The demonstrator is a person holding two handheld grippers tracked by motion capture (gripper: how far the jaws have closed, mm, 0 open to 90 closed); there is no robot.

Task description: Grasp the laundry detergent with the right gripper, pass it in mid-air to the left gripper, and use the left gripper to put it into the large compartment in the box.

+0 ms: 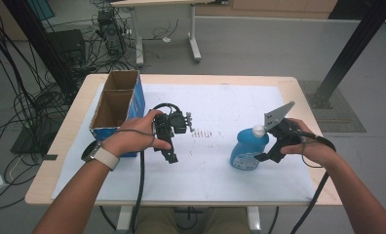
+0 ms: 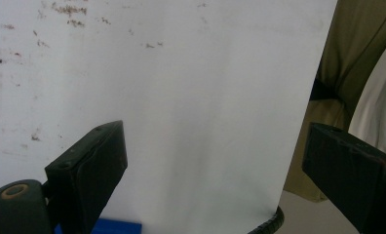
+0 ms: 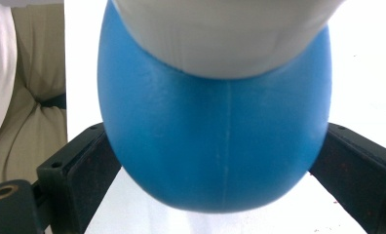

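On the white mat (image 1: 215, 112) | right tongs (image 3: 215, 161) clamped on blue bottle (image 3: 215, 141) | left tongs (image 2: 215, 165) apart, holding nothing

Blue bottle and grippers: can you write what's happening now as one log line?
right gripper: shut on blue bottle, upright on table | left gripper: open, holding nothing | cardboard box: far left

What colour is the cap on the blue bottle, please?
The cap is white, on the blue bottle; the high view shows it best.
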